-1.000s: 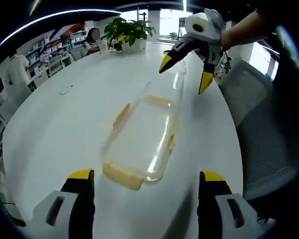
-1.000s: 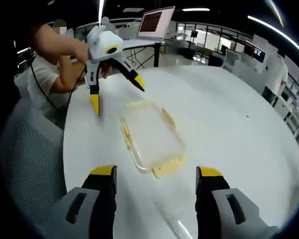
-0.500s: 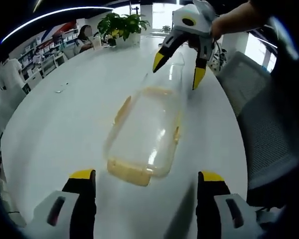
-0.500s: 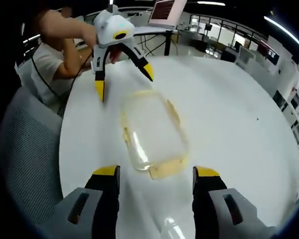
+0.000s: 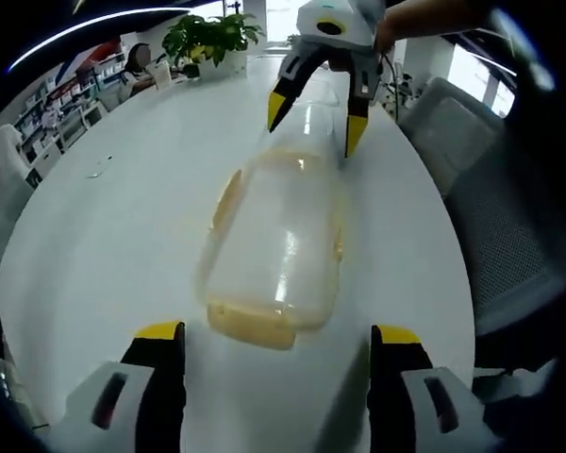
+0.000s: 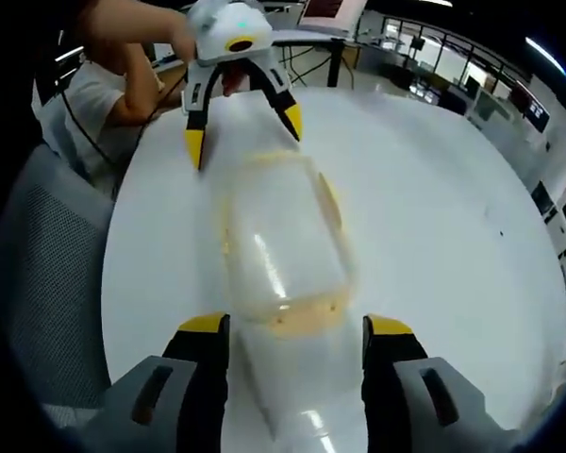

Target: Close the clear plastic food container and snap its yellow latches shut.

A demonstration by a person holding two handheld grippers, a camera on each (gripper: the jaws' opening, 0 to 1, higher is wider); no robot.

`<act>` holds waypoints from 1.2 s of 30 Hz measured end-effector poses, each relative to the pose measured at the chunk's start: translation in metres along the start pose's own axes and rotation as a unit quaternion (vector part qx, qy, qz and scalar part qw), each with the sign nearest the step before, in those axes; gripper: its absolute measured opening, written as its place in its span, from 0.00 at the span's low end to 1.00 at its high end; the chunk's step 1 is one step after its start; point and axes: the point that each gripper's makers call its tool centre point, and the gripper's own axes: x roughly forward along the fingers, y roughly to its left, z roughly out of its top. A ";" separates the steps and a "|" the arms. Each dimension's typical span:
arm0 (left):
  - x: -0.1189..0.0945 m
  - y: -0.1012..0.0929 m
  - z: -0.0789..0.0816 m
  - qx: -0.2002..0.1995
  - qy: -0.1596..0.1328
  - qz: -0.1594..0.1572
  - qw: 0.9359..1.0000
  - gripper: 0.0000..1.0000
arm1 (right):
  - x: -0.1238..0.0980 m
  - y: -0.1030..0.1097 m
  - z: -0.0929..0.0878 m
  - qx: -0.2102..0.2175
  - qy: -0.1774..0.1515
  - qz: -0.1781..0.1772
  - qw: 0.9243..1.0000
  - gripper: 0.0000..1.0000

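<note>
Over the last second both hand-held grippers, left [image 5: 274, 357] and right [image 6: 294, 344], jaws spread and empty, have closed in on opposite ends of the clear food container [image 5: 275, 243] lying on the white worktop [image 5: 123, 226], yellow latches [image 5: 250, 326] seemingly not yet snapped.

clear container [image 6: 283, 236], both tools open

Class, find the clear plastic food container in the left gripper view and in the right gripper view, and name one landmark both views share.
Left gripper view: the clear plastic food container lies mid-picture, running from near the left gripper's jaws toward the right gripper.
Right gripper view: the container sits mid-picture, just above that gripper's jaws.
Shared landmark: the round white table beneath it.
</note>
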 end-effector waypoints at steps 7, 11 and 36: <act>0.004 0.003 0.000 0.024 0.013 -0.011 1.000 0.73 | 0.003 -0.004 -0.005 -0.001 0.016 0.013 1.000 0.51; 0.005 0.005 0.000 0.036 0.022 -0.016 0.999 0.70 | 0.006 -0.003 -0.007 -0.014 0.028 0.022 0.999 0.48; 0.013 0.010 0.003 0.070 0.057 -0.044 0.995 0.42 | 0.023 -0.001 -0.013 -0.054 0.085 0.064 0.993 0.38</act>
